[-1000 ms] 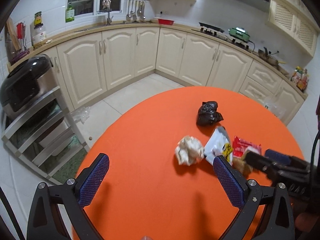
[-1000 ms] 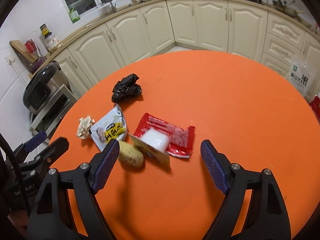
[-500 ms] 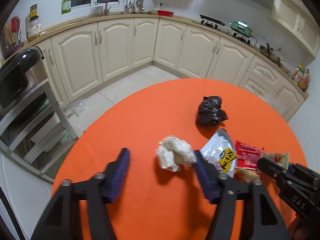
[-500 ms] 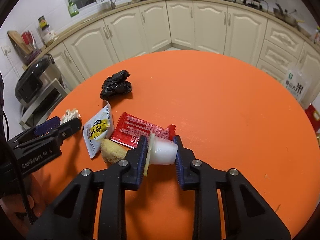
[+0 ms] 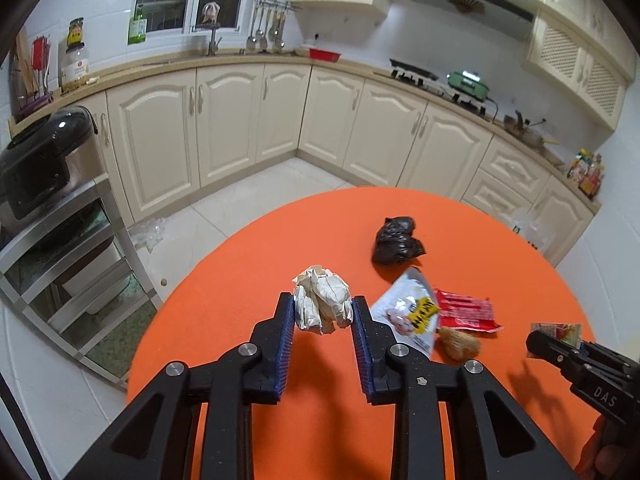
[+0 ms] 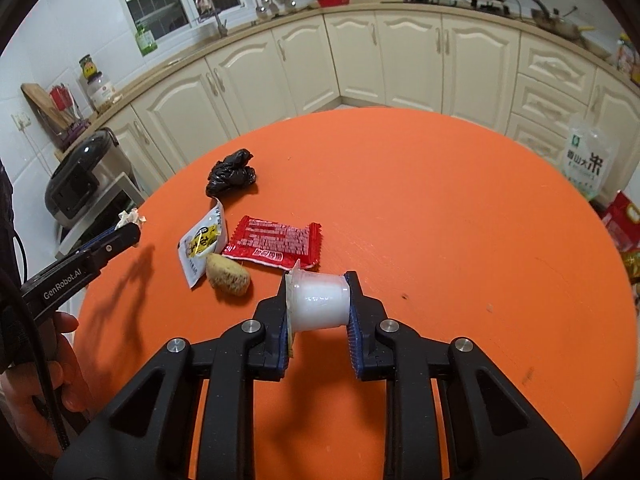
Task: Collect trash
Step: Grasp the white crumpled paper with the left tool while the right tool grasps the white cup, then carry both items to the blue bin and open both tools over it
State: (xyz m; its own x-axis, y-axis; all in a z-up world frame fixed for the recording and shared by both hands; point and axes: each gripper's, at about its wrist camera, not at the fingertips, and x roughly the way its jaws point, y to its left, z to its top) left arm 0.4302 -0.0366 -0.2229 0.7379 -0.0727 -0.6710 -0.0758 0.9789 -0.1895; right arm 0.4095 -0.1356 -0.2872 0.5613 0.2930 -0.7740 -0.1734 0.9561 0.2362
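Between the left gripper's closing blue pads sits a crumpled paper ball, pinched from both sides above the orange table. Narrowed on a small white plastic cup, the right gripper holds it sideways, its peeled lid against one pad; whether anything is inside cannot be told. On the table lie a white sachet, red wrapper, brown lump and crumpled black bag.
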